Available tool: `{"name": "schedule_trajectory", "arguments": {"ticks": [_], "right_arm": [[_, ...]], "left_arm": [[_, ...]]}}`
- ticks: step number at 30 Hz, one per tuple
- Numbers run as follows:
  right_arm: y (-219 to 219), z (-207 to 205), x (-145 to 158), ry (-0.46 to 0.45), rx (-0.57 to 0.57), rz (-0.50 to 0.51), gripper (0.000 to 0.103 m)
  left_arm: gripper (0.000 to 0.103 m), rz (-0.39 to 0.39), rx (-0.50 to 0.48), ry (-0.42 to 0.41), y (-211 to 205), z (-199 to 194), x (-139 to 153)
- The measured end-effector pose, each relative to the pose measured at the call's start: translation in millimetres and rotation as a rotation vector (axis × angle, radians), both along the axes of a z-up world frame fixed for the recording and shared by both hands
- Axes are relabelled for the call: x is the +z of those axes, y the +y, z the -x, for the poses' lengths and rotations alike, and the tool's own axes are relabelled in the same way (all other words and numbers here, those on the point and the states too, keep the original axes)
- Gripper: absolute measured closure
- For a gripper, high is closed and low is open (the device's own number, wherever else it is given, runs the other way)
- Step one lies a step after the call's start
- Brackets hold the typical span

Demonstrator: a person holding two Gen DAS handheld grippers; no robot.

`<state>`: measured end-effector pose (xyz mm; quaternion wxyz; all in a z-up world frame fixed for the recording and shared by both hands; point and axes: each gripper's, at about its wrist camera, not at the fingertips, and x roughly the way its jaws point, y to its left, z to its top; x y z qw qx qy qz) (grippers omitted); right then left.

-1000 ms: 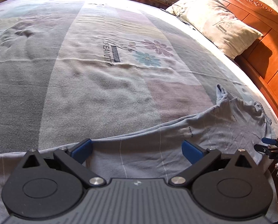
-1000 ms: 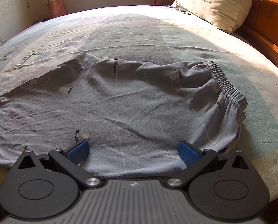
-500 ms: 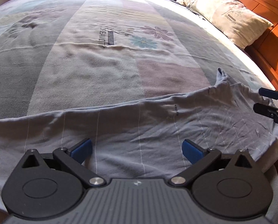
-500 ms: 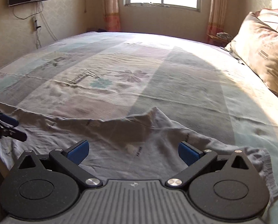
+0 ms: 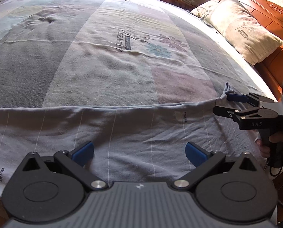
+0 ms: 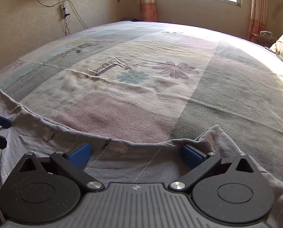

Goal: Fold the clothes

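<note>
Lying on the bed (image 5: 107, 72), grey trousers (image 5: 133, 131) are spanned beneath both gaping tools: left tool (image 5: 139, 151), right tool (image 6: 134, 153).

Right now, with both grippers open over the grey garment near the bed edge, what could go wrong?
1. The grey garment lies at the near edge of the bed; a pull toward the person might drag it off.
2. The left gripper hangs over flat cloth, so it may pinch only one layer.
3. The right gripper is beside a raised fold, which could fold unevenly.

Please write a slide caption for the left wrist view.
Open left gripper over grey trousers on a bed; right gripper at their far edge.
</note>
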<state>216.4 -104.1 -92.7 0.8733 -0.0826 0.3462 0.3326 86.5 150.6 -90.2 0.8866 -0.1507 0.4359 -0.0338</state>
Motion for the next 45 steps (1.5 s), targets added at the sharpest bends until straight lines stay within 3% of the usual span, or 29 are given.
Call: {"name": "schedule_trajectory", "arguments": {"ticks": [3, 5, 8, 14, 18, 28, 33, 39, 41, 45], "right_arm": [[5, 9, 7, -0.002, 0.016, -0.006, 0.000], [12, 14, 6, -0.012, 0.034, -0.009, 0.000], [20, 13, -6, 0.003, 0.004, 0.046, 0.000], [-20, 25, 17, -0.026, -0.111, -0.065, 0.000], [-64, 9, 3, 0.009, -0.285, -0.057, 0.000], [-120, 19, 5, -0.018, -0.435, -0.031, 0.000], [-150, 23, 5, -0.028, -0.511, -0.022, 0.000], [-205, 7, -6, 0.028, -0.629, -0.092, 0.000], [-213, 12, 2, 0.037, -0.656, -0.119, 0.000], [-199, 48, 16, 0.027, -0.598, -0.095, 0.000]], "left_arm": [[0.001, -0.002, 0.005, -0.041, 4, -1, 3], [0.001, -0.030, 0.047, 0.018, 10, -9, -9], [0.001, -0.041, 0.035, 0.002, 10, -10, -8], [0.001, -0.074, 0.015, -0.006, 5, -8, -11], [0.001, -0.092, 0.013, -0.001, 3, -10, -11], [0.001, -0.085, 0.039, 0.035, 2, -11, -3], [0.001, -0.153, -0.046, 0.025, -23, -10, 10], [0.001, -0.193, -0.084, 0.049, -47, -7, 15], [0.001, -0.198, -0.104, 0.046, -54, -3, 17], [0.001, -0.208, -0.151, 0.056, -69, 0, 13]]}}
